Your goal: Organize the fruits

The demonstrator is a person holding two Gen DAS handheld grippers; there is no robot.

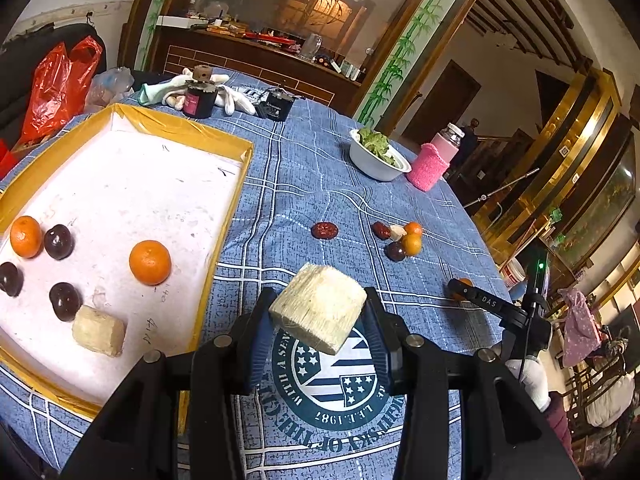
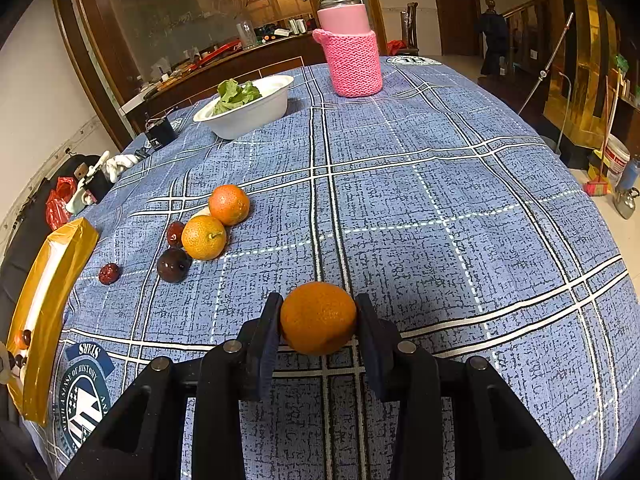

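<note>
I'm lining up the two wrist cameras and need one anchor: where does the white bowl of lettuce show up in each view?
Left wrist view: the white bowl of lettuce sits upper right of centre, on the far side of the blue tablecloth.
Right wrist view: the same bowl is upper left of centre.
Shared landmark: the pink knit-sleeved bottle, just right of the bowl in both views.

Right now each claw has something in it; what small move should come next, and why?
Probably swing the left claw left over the yellow-rimmed tray and release its pale fibrous chunk. A similar chunk already lies in the tray beside sorted fruit, and the tray is nearer this claw than the right claw, which grips an orange.
</note>
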